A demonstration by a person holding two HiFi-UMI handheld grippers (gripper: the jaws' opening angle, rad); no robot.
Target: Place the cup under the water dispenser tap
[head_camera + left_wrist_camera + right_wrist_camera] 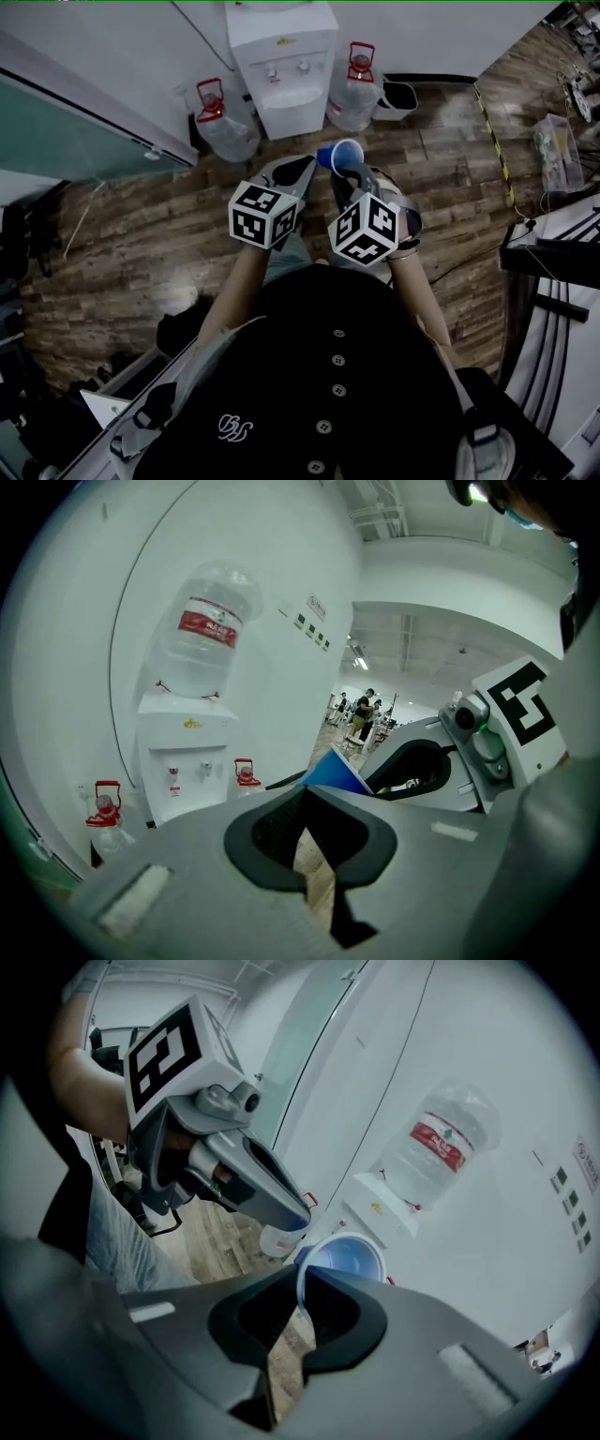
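A blue paper cup [344, 155] hangs over the wooden floor in front of the white water dispenser [281, 66], tilted on its side. My right gripper [353, 173] is shut on the cup's rim; in the right gripper view the cup [349, 1258] opens toward the camera just past the right gripper [302, 1283]. My left gripper [298, 173] is beside it, shut and empty; in the left gripper view the left gripper [305, 797] has its tips together and the cup [333, 773] shows just to the right. The dispenser's taps [187, 772] sit under its bottle [206, 630].
Spare water jugs with red caps stand on either side of the dispenser [225, 127] [354, 94]. A black bin [398, 97] is at the wall to the right. A glass partition [66, 131] runs along the left, and a desk with equipment [553, 272] along the right.
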